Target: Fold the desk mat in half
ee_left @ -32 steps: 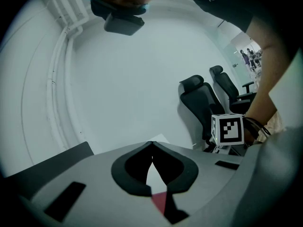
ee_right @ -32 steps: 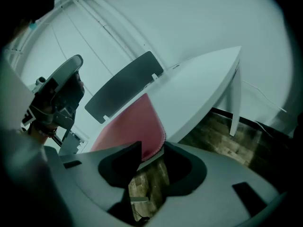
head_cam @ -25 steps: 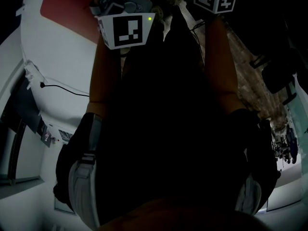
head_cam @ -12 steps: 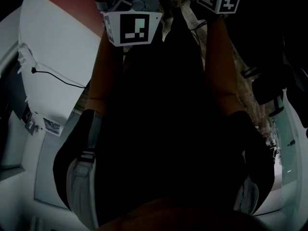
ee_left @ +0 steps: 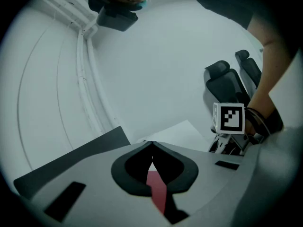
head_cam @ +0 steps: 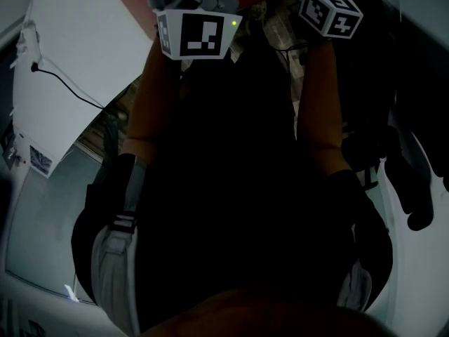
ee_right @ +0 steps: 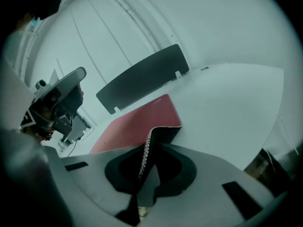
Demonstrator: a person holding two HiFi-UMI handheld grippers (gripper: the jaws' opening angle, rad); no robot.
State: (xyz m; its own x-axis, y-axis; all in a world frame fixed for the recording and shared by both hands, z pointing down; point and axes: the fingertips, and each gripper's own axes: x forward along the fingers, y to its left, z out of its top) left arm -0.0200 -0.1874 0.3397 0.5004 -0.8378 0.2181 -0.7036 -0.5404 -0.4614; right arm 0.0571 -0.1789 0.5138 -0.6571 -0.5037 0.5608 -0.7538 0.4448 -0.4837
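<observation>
The desk mat [ee_right: 135, 126], lying on the counter [ee_right: 227, 103] with its long axis running leftward, is pinched at a lifted corner by the just-tightened right claw [ee_right: 147, 150] and along its edge by the closed left claw [ee_left: 152, 156].

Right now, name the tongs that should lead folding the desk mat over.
Right, probably. The right tongs, jaws just closed further, pinch the desk mat by its lifted corner, the rest flat ahead. The left tongs also grip it but face the wall.
</observation>
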